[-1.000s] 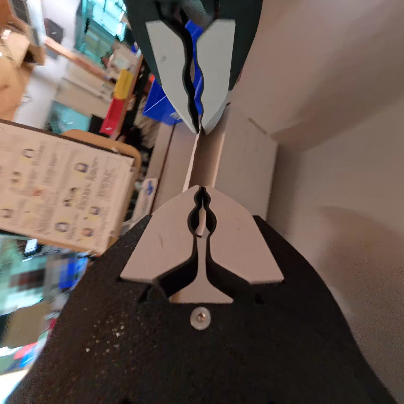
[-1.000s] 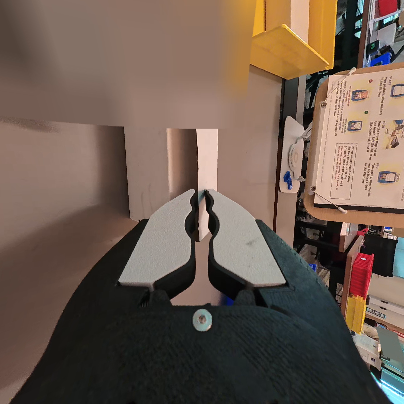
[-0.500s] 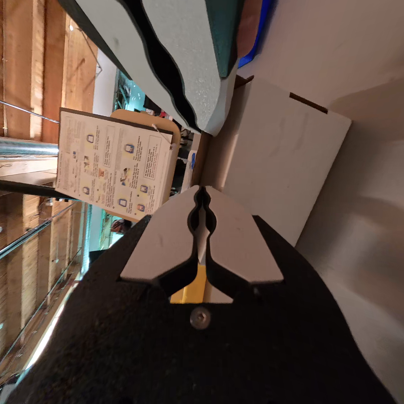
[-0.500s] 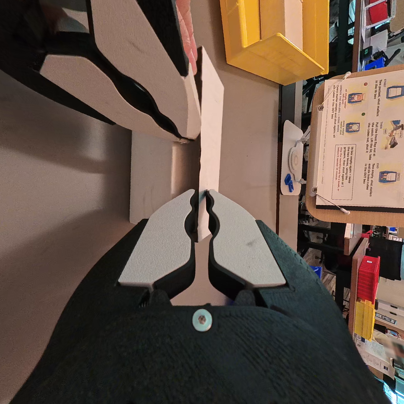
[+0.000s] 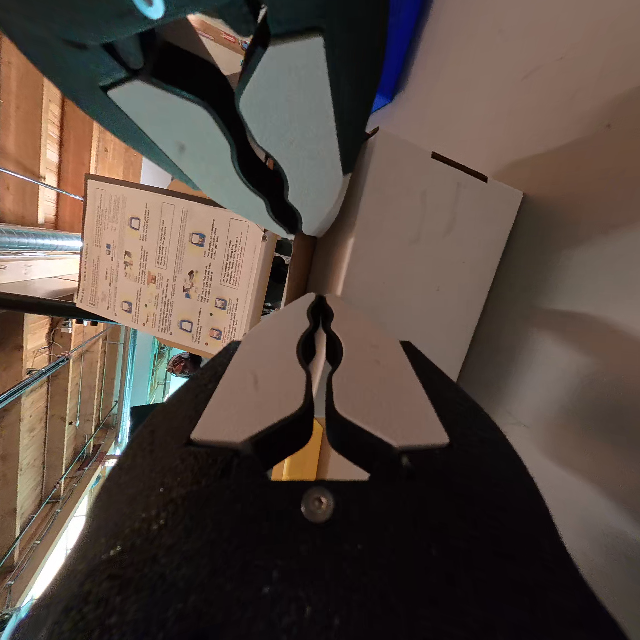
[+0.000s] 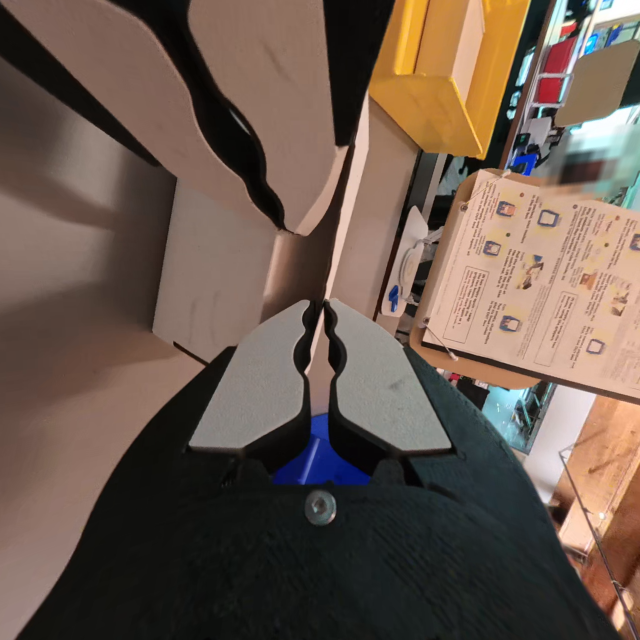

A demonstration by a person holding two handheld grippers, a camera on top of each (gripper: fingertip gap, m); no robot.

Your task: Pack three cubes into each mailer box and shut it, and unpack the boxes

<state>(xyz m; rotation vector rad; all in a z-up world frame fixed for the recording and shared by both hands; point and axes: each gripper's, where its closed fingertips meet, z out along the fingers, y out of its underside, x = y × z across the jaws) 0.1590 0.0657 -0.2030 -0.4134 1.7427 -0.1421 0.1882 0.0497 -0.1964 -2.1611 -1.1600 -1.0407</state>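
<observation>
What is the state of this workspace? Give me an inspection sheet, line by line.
Surface: plain grey table, bare where it shows.
Job's things: one white box, with a thin panel standing up from it; no cubes seen.
Clutter: yellow bin holding a cardboard carton; blue bin; instruction sheet on a board.
Grippers: left tool shut on the box's thin panel; right tool shut on the same panel from the opposite side, tips close to the left tool's.
Cables: nothing seen.
Surroundings: wooden wall, metal duct, crowded shelves beyond the table.
</observation>
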